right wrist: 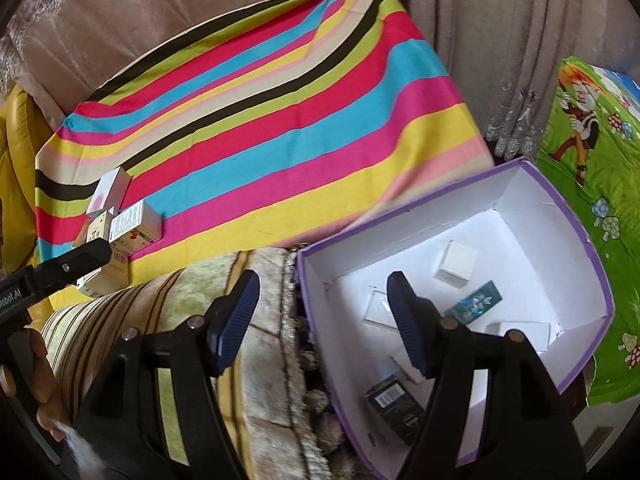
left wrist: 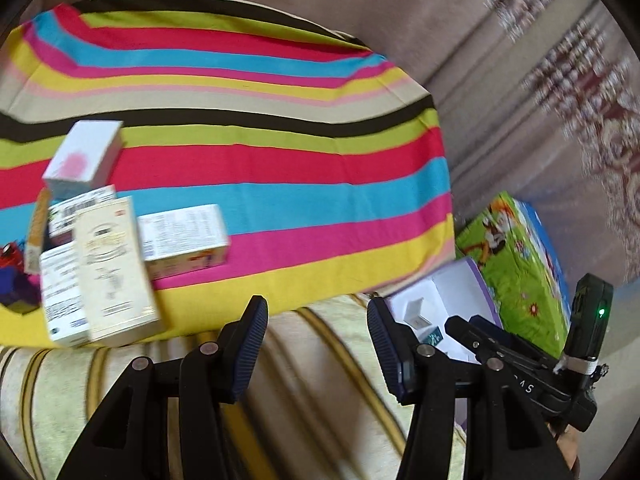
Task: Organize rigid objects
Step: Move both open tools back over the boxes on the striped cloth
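Striped cloth (left wrist: 260, 168) is carrying small cartons (left wrist: 116, 264), print blurred. "Robot.AI" is showing on left gripper (left wrist: 316, 336), open, empty. Right gripper (right wrist: 320, 316) open over purple box (right wrist: 568, 216), holding nothing.

A home living room: brown curtains (right wrist: 460, 20), a striped cloth (left wrist: 260, 160) and a patterned carpet (left wrist: 592, 92).

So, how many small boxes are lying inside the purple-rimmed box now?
5 inside the purple box: a white cube at the back, a teal box mid-floor, a white box at right, a clear-looking one at left, a dark box nearest. The right gripper may hide more.
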